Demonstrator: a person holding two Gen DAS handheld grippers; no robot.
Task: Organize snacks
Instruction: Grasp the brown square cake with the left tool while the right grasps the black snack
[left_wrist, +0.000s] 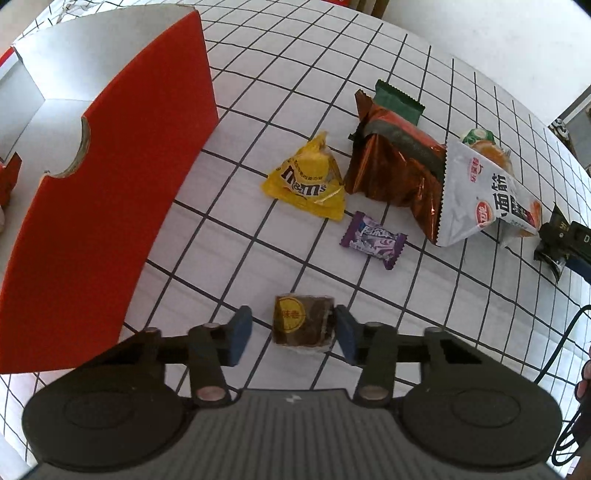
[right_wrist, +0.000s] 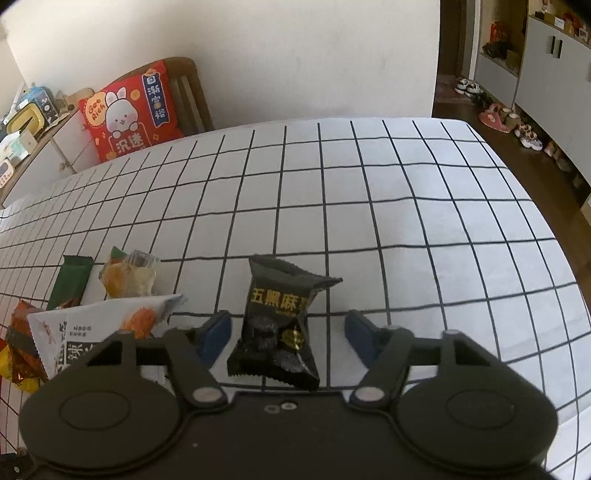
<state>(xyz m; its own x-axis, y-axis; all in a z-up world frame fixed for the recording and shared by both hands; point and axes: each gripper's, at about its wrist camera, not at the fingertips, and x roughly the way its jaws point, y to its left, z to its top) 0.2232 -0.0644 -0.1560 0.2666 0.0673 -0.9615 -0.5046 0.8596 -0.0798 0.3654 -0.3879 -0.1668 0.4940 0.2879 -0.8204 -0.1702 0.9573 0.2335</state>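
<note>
Surface: white tablecloth with a black grid (right_wrist: 406, 229) over a table; a pale wall and a red rabbit-print cushion (right_wrist: 129, 110) stand behind it.
Container: red cardboard box with a grey inside (left_wrist: 110, 184), open, at the left of the table; its visible interior holds no snacks.
Progress: early, by my judgement; every snack in view lies on the cloth, so nearly all the sorting is left.
Left gripper (left_wrist: 291, 332): jaws open around a small brown cake in clear wrap with a yellow round label (left_wrist: 301, 323); the right pad looks to touch it, the left stands apart.
Right gripper (right_wrist: 288, 332): jaws open, straddling a black crinkled foil packet with gold lettering (right_wrist: 277, 325), neither pad touching.
Loose pile: yellow glossy pyramid-shaped M&M's pouch (left_wrist: 308, 181), purple twist-end candy (left_wrist: 373, 240), copper metallic foil bag (left_wrist: 395, 166), white flat saw-edged pouch (left_wrist: 480, 192), dark green flat wrapper (left_wrist: 397, 101), all near the box.
</note>
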